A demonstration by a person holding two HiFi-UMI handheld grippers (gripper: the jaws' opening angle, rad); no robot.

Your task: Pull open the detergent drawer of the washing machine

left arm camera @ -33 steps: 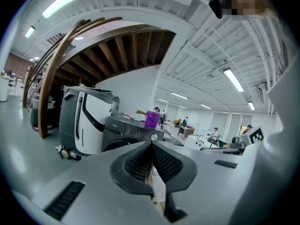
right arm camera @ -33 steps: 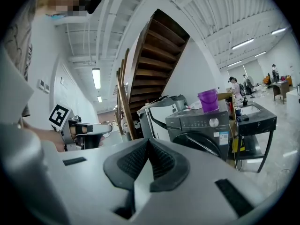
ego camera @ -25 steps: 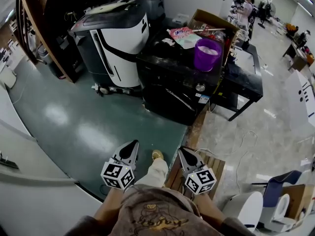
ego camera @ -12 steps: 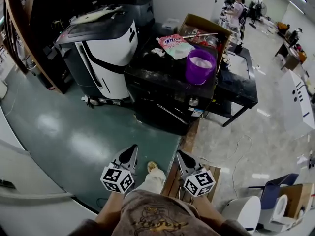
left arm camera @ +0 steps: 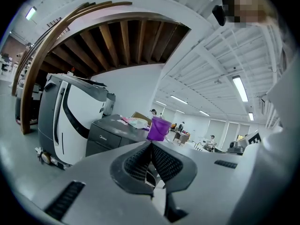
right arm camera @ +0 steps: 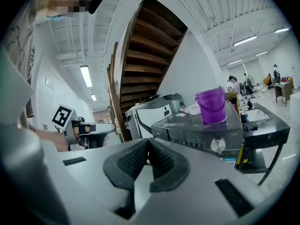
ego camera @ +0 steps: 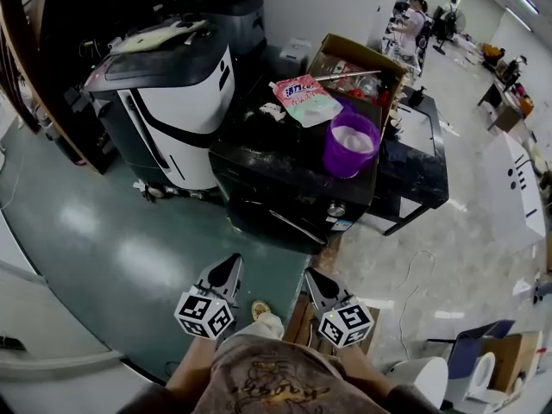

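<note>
Far left: wooden staircase (ego camera: 52, 76), dark treads, curved rail. Next, a big white-and-black appliance (ego camera: 177, 102) with a glossy rounded plastic shell on small castors. Left tongs (ego camera: 231, 264) sit low in the head view over the green floor (ego camera: 112, 222). The jaws are fully together, ribbed pads meeting, nothing in them; the left gripper view shows the same, tip aimed toward the washer. Centre: washing machine (ego camera: 285, 175), a dark boxy front loader with a dusty, scuffed top, well apart from both tongs. On top are a soft pink-and-white detergent pouch (ego camera: 302, 100) and a translucent purple bucket (ego camera: 350, 145), with an open cardboard box (ego camera: 362, 59) behind. The detergent drawer (right arm camera: 164, 134) reads as the left end of the top control strip, shut flush, though the seam is too small to be sure. Round silver dial (right arm camera: 217, 146) toward the strip's right end. Judgement: the drawer is light, stiff plastic on slides with a smooth, probably slippery face. Take it by the lip under its front edge, hook a jaw in and pull straight out, level. It may stick and then jump free, which could jolt the bucket above. Right tongs (ego camera: 312, 276) are also closed tight and empty, above a slatted wooden pallet (ego camera: 299, 319). Right of the washer: black metal-frame table (ego camera: 427, 175), then pale polished floor (ego camera: 466, 248).
</note>
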